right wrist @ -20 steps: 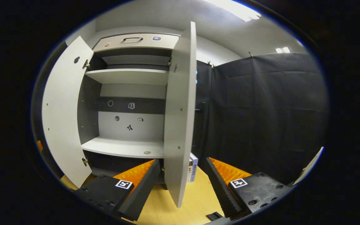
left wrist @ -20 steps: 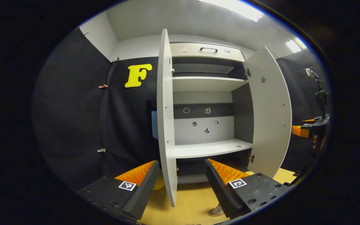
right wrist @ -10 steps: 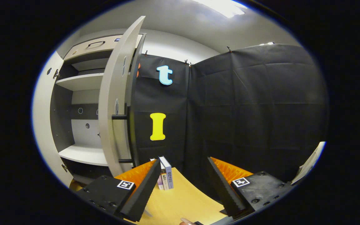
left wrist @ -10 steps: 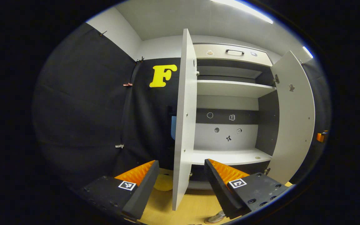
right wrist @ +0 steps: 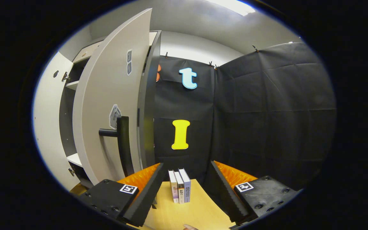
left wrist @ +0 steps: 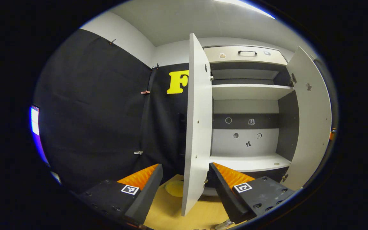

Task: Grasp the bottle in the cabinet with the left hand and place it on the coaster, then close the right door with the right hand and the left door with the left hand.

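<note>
Left gripper [left wrist: 182,182]: standing open, gripping nothing, fingers spread to either side of the left door's free edge without touching it. Left door [left wrist: 198,127]: swinging fully outward, seen almost edge-on in the left gripper view, its lower corner hanging between the two fingers. Coaster [left wrist: 174,188]: lying as a yellow round disc on the wooden table [left wrist: 168,214], just left of the door's lower edge and beyond the left finger. Cabinet [left wrist: 251,95]: showing two pale shelves, a dark back band with small stickers, and a drawer [left wrist: 244,54] with a dark handle along the top. Lower shelf [left wrist: 251,161]: carrying one small round item near its right end, too small for identifying. Bottle: not identifiable on either shelf or on the coaster; position impossible to tell. Right door [left wrist: 310,121]: standing open at the far right of the left gripper view.

Right gripper [right wrist: 184,183]: standing open, gripping nothing, pointing toward the booth's corner. Books [right wrist: 179,190]: standing upright as a row of three on the table [right wrist: 196,214], between the fingers and farther off. Right door [right wrist: 110,105]: angling partly across the cabinet opening to the left of the right gripper, outer face and dark bar handle [right wrist: 121,143] turned toward the camera, apart from the fingers.
</note>
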A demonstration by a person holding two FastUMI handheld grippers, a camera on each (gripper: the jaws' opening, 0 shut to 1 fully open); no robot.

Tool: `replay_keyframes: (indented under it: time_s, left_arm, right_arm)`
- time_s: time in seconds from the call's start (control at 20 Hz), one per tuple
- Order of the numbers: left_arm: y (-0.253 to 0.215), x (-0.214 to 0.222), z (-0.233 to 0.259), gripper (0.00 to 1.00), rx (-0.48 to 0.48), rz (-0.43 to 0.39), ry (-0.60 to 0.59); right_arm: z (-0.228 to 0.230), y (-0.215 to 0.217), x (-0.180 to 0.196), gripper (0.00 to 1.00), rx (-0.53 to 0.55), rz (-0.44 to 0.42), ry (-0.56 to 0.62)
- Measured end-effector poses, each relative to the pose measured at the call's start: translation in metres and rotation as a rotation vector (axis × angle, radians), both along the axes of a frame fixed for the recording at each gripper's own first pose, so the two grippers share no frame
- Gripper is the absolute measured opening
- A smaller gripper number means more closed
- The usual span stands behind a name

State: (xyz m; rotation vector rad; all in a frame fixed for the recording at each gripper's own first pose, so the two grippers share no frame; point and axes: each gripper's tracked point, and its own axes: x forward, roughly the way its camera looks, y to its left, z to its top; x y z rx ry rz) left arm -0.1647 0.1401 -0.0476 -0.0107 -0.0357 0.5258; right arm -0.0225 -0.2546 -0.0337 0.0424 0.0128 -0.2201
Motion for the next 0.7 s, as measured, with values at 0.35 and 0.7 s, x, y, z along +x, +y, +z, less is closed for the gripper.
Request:
replay_keyframes:
  time_s: [0.35, 0.7]
  left_arm:
    - [0.009, 0.006, 0.006, 0.92, 0.037, 0.016, 0.004]
    - [0.018, 0.012, 0.006, 0.92, 0.057, -0.029, 0.015]
  right_arm:
    - [0.002, 0.041, 0.000, 0.94, -0.008, 0.092, -0.006]
    - [0.004, 0.091, 0.003, 0.95, -0.006, 0.155, -0.016]
